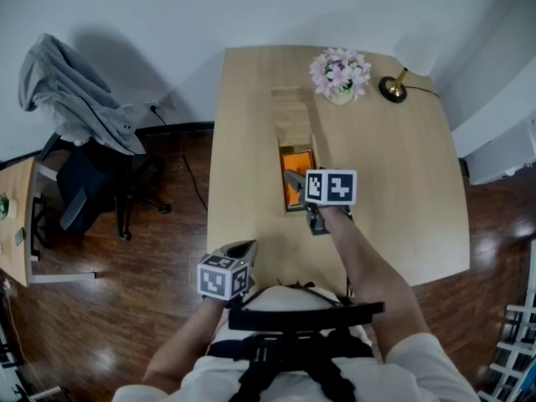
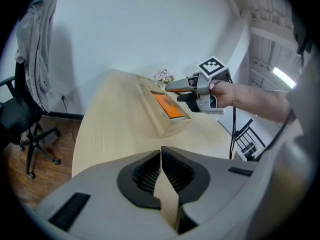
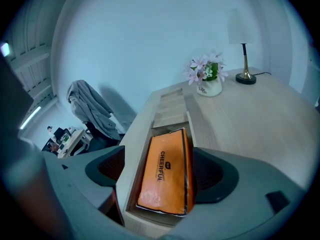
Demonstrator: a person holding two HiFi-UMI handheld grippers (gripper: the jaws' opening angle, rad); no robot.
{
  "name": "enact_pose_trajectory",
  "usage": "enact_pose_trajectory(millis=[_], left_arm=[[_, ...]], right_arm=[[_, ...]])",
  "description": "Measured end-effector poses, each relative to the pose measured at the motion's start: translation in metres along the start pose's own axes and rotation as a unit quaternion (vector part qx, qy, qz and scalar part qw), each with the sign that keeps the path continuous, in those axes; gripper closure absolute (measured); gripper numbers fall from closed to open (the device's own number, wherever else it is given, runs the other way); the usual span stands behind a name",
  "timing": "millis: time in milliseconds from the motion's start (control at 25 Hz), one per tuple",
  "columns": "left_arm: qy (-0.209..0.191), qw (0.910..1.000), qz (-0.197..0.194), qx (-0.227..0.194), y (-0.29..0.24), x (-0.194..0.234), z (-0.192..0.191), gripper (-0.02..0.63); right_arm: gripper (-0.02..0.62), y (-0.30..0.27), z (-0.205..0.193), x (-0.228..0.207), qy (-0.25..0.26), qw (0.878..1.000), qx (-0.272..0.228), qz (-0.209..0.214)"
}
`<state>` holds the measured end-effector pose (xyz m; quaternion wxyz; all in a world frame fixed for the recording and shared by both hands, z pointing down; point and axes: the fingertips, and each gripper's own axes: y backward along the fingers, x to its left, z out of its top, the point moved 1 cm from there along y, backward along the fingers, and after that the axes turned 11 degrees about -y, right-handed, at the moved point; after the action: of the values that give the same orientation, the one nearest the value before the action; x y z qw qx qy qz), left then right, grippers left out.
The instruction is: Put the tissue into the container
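1. The left hand-held gripper [image 2: 161,151] is idling nearest the body with its jaws pressed together and nothing between them, well apart from the work.
2. The right hand-held gripper [image 3: 157,170] is hanging over the near end of the container [image 3: 171,111] with its jaws spread wide. They are standing on either side of the tissue [image 3: 165,171] without pressing on it.
3. The orange tissue pack is lying in the container's nearest compartment, so the placing looks done or nearly so. Whether it is sitting quite flat I cannot tell.
4. Risk: in drawing back, a jaw may be catching the pack's wrapper or a container wall. That could lift the pack out or slide the light box along the surface [image 1: 402,182].
5. Risk: if the pack is leaning on a wall, a nudge could be tipping it over the rim.
6. Farther on, the other compartments are sitting empty, with the flowers [image 3: 206,76] and the lamp [image 3: 243,54] beyond.
7. Only the right gripper view is showing the gaps beside the pack. In the head view the marker cube is covering that spot.
8. Only the left gripper view is showing the right hand-held gripper from the side, raised above the container rather than resting on it.
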<state>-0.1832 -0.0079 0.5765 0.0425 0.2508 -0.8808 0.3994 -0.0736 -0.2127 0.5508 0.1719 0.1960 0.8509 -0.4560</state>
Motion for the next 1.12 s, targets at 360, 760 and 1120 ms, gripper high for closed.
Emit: enact_pose_trajectory(millis=[360, 760, 1120], left_arm=[[0.001, 1.0000, 0.003, 0.005, -0.009, -0.016, 0.006, 0.606], [0.002, 0.9999, 0.001, 0.016, -0.027, -0.041, 0.013, 0.606], [-0.017, 0.9978, 0.007, 0.063, -0.043, -0.064, 0.005, 0.606]], right_arm=[[0.173, 0.035, 0.024, -0.021, 0.013, 0.999, -0.034, 0.009], [0.331, 0.083, 0.043, -0.082, 0.005, 0.999, -0.054, -0.002], [0.528, 0.112, 0.035, -0.146, 0.003, 0.999, -0.046, -0.029]])
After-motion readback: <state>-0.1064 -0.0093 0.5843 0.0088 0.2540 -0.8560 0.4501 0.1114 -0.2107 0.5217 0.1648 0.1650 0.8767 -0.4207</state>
